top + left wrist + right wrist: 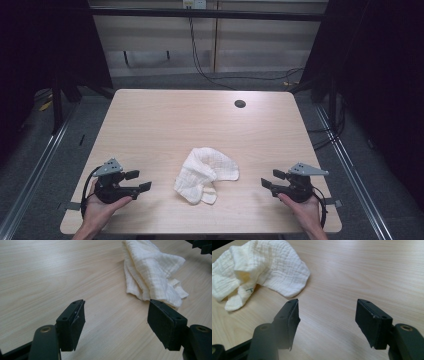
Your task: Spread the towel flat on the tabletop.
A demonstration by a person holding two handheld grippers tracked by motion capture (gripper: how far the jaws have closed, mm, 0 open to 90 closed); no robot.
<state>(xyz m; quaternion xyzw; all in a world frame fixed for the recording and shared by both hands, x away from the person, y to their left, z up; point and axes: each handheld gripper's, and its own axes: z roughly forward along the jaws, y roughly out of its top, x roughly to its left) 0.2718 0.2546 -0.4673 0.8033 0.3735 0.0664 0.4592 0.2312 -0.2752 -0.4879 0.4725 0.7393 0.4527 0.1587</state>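
Observation:
A crumpled white cloth (204,174) lies in a heap near the front middle of the light wooden table (200,120). My left gripper (139,181) rests at the front left, jaws pointing right toward the cloth, open and empty. My right gripper (273,179) rests at the front right, jaws pointing left, also open with nothing between them. In the left gripper view (116,315) the cloth (152,272) lies ahead and to the right, apart from the jaws. In the right gripper view (327,315) the cloth (259,270) lies ahead and to the left.
A round dark cable hole (240,104) sits near the table's far edge. Cables (200,60) hang down the wall behind. Bare tabletop stretches behind the cloth and between each gripper and the cloth.

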